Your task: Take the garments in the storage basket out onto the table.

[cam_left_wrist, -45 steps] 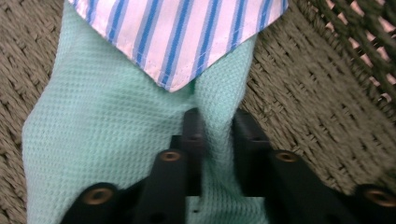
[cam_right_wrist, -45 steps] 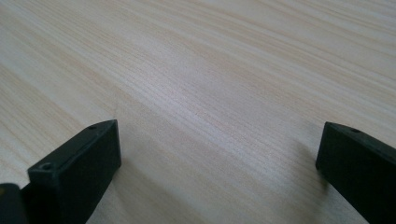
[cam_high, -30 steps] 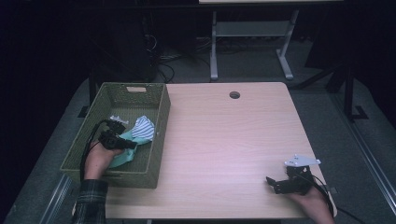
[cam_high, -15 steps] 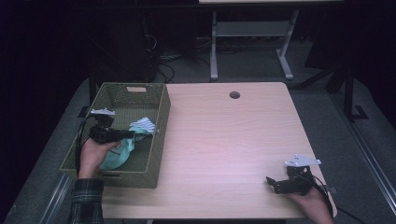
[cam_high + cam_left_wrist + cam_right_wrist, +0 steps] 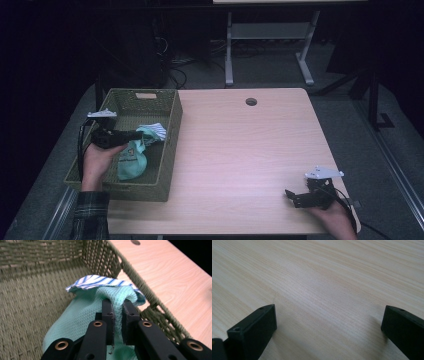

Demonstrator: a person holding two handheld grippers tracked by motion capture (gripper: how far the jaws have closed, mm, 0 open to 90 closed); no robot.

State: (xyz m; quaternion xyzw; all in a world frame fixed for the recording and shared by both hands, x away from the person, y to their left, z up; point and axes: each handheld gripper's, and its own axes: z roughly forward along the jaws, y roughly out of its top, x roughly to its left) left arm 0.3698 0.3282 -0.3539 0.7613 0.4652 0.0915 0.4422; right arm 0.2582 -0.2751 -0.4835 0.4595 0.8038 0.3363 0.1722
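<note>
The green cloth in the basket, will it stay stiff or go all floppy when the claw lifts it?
Probably floppy: the green cloth bunches into a fold where the left claw pinches it and droops below. It looks knitted and soft, so likely light. The striped cloth draped on it might ride along or slip off.

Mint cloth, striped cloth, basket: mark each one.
mint cloth (image 5: 82,312), left gripper view, knit body beside the jaws
striped cloth (image 5: 100,281), left gripper view, top fold
basket (image 5: 170,145), high view, right wall

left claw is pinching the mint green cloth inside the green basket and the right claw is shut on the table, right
Not quite: the right claw stands open, its jaws wide apart over the bare table, as the right gripper view shows. The left claw does pinch the mint green cloth inside the green basket.
</note>
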